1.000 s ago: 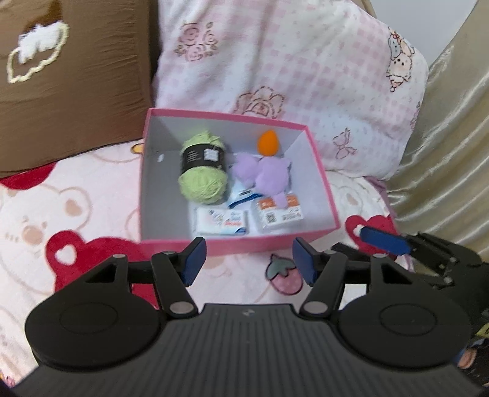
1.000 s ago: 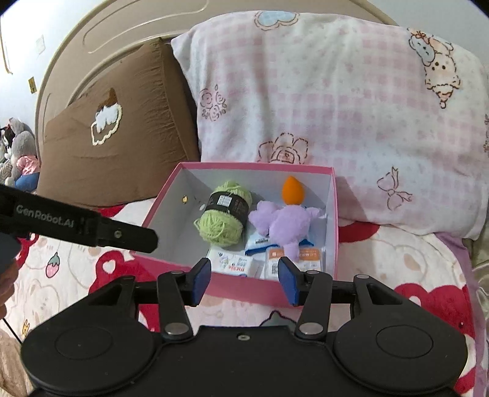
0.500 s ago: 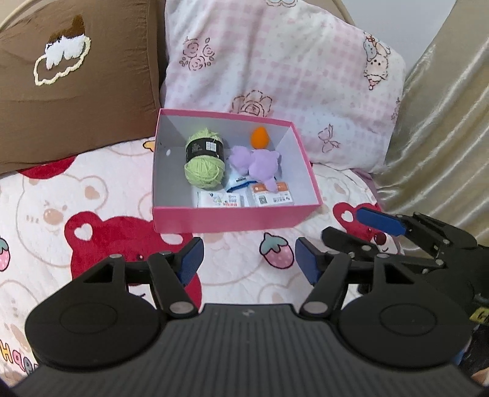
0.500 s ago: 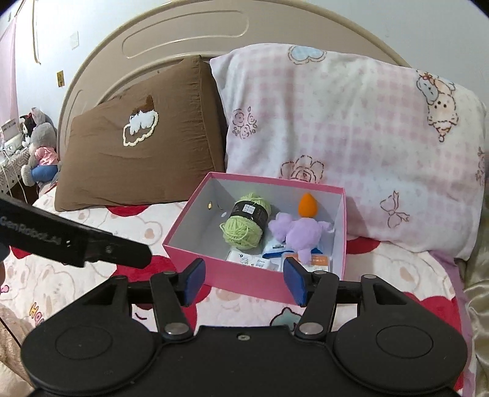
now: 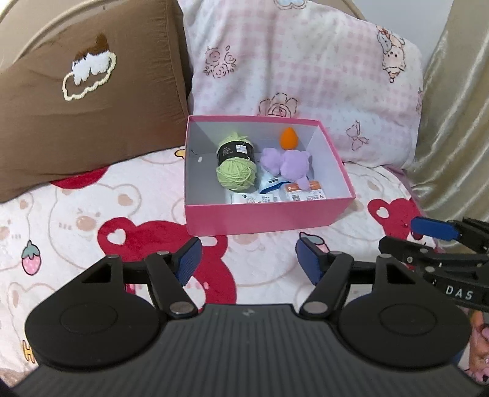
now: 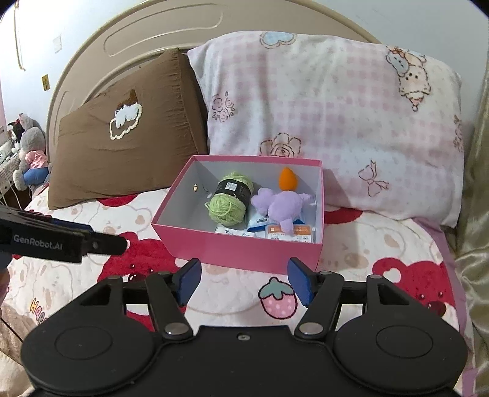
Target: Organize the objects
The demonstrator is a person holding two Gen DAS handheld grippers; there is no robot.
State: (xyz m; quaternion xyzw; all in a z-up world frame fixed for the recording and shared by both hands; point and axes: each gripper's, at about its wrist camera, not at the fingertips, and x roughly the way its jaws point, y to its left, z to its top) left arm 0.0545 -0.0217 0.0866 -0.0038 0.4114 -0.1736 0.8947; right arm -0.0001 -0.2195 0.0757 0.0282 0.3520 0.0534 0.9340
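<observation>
Pink box (image 5: 266, 213) beyond both opening, empty hand-held grippers.

Bed, covered by a pale blanket (image 6: 366, 253) printed with red bears, cream bears and strawberries. Curved beige headboard (image 6: 159, 33) at the back against a light wall (image 6: 61, 18); a brown pillow (image 6: 128, 137) with a white cloud patch leans on it, touching a pink checked pillow (image 6: 330, 122) with roses and cartoon animals beside it. Shiny beige-gold curtain (image 5: 455, 122) hangs along the bed's right edge; stuffed toys (image 6: 27, 152) sit at far left beyond the bed, lighting even and soft.
</observation>
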